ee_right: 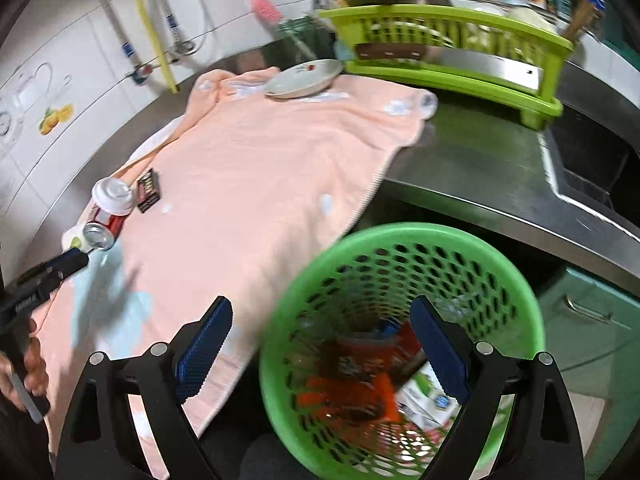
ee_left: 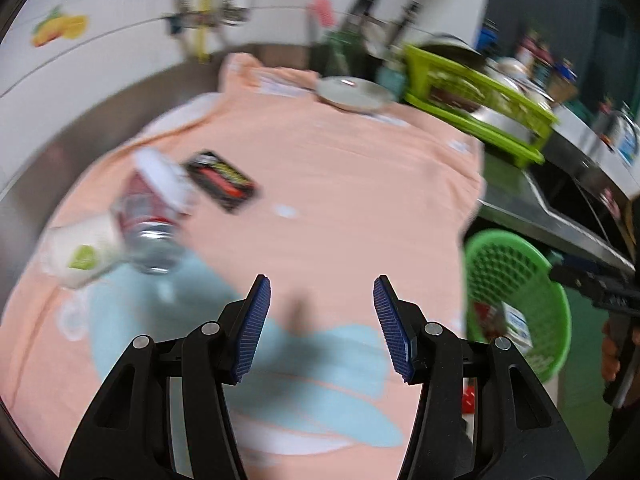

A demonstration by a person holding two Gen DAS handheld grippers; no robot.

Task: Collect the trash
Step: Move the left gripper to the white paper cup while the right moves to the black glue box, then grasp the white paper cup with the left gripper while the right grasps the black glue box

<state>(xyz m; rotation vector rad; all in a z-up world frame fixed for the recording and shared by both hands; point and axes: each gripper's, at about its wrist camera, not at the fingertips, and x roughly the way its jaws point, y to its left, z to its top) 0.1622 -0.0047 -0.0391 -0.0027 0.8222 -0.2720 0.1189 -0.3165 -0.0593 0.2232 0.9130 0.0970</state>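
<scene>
On the far left of the towel (ee_right: 256, 168) I see the trash that lies there: a white cup (ee_right: 72, 240) at the edge, a can (ee_right: 102, 232) on its side touching it, a white lid (ee_right: 113, 196) against the can, and a dark wrapper (ee_right: 149, 191) just beside the lid. All four lie close together, near the wall.

My left gripper (ee_left: 322, 320) is over the blue pattern of the towel, near the front edge. Its jaws are apart and nothing is between them; I see only towel in the gap. The can and the cup are to the upper left of it, not touching it.

In the middle, at the back of the towel, a plate (ee_right: 302, 80) rests on the cloth. Behind it stands a green rack (ee_right: 452, 56) with dishes.

On the right, below the edge of the steel counter (ee_right: 480, 168), stands the green basket (ee_right: 404, 236). Inside it there is already trash: something orange, a carton and some wrappers, but these are blurred. My right gripper (ee_right: 320, 348) hangs over the basket's left rim, jaws spread wide, holding nothing. Its right finger is above the inside of the basket, its left finger above the towel.
</scene>
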